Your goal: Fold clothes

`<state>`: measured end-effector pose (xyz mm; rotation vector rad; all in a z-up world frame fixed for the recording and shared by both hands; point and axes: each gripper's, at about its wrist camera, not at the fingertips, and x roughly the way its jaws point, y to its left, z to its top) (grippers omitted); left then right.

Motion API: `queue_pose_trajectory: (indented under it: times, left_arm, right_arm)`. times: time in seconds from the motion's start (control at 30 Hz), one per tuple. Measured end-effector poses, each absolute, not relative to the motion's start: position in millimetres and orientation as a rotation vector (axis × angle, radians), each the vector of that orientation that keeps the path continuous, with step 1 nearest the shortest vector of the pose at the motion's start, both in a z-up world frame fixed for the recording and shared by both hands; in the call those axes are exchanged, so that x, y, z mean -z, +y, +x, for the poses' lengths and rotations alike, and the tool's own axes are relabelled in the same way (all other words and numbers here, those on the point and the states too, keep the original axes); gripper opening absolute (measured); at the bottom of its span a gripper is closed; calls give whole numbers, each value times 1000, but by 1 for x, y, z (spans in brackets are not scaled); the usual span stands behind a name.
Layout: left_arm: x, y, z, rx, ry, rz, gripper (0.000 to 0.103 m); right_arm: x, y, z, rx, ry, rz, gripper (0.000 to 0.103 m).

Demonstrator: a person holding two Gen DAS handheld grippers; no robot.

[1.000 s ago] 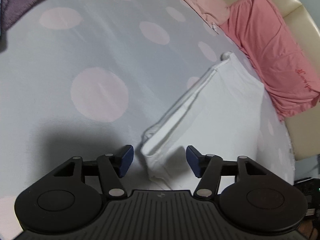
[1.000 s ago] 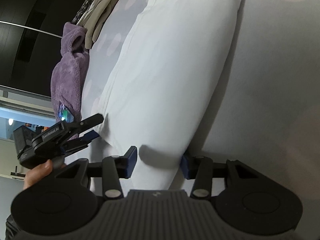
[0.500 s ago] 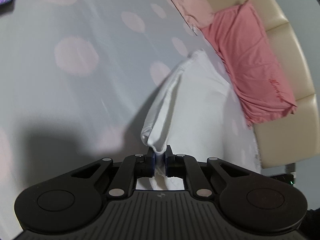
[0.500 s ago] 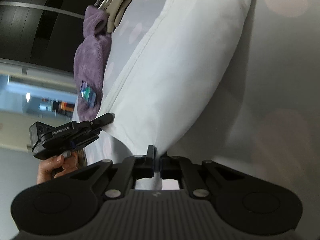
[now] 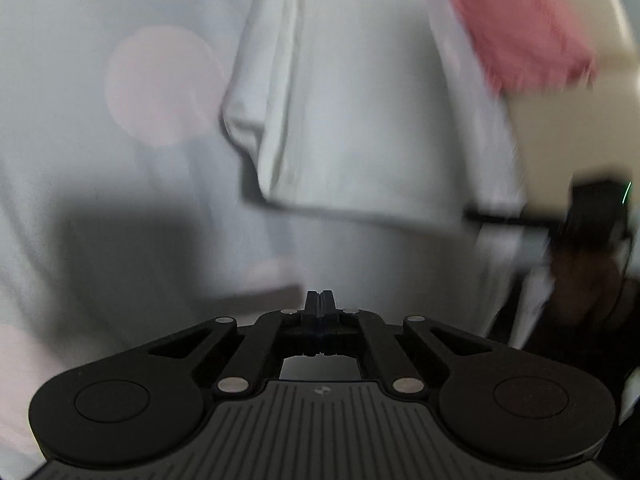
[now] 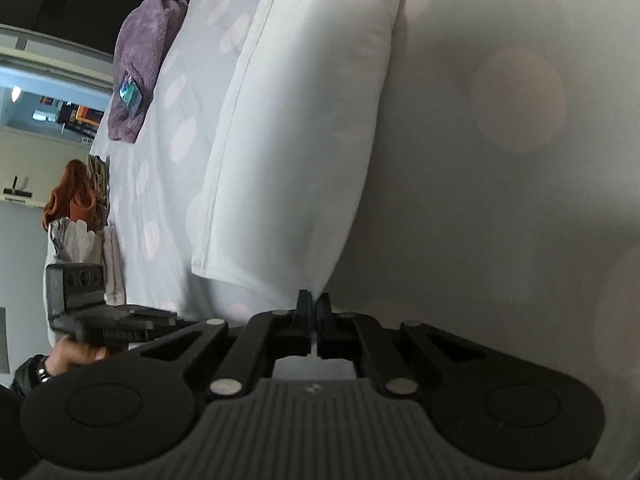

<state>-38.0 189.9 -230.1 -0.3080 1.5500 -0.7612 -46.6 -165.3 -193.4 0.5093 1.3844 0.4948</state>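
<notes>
A white garment (image 5: 360,100) lies folded lengthwise on the dotted bed sheet (image 5: 120,160). In the left wrist view my left gripper (image 5: 320,300) is shut with nothing between its pads, and it hovers over bare sheet below the garment's near edge. The picture is blurred by motion. My right gripper (image 6: 313,304) is shut on the near corner of the white garment (image 6: 304,120), and a thin strip of cloth shows between its pads. In the left wrist view my right gripper (image 5: 484,216) is a dark blur at the garment's lower right corner.
A pink pillow (image 5: 512,20) and a beige headboard (image 5: 568,128) border the bed on one side. A purple towel (image 6: 144,40) lies at the far edge. Beside the bed stands a pile of clothes (image 6: 72,220). A hand (image 6: 72,356) holds the other gripper's black body (image 6: 80,292).
Both grippers closed on corners of the white garment. Since then the left gripper has swung sideways and no longer has cloth in it. The right one keeps its corner and has risen.
</notes>
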Motion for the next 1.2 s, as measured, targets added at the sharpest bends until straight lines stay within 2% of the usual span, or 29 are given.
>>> queue_pose_trajectory:
  times: [0.07,0.1,0.17,0.27,0.37,0.53,0.67,0.83,1.07,1.2]
  left_arm:
    - [221,198,-28,735,1518,-255,0]
    - [216,204,-22,720,1497,-240,1]
    - [206,216,-9,686,1452,-222,20]
    - [199,227,9,634,1387,-236,32]
    - [201,217,25,650,1380,-223,33]
    - [213,190,9,772,1449,-136,33]
    - [215,197,9,755,1479,-215,33]
    - [207,204,17,736,1495,-289,35]
    - [206,202,10,797,1499,-130,35]
    - [212,199,5,844,1473,-193,35]
  right_arm:
    - [198,-156,-42,-501,1400,500,14]
    - [200,-152,-40,-505,1402,499,31]
    - [203,-148,-43,-511,1376,518,49]
    - [210,-150,-52,-462,1350,519,49]
    - [206,-160,-59,-398,1308,472,49]
    - [192,-181,-57,-342,1257,453,49]
    - [192,-178,-49,-411,1290,432,49]
    - [196,-168,-27,-549,1322,255,50]
    - [212,-177,-28,-586,1294,253,50]
    - [219,-185,-34,-585,1268,298,51]
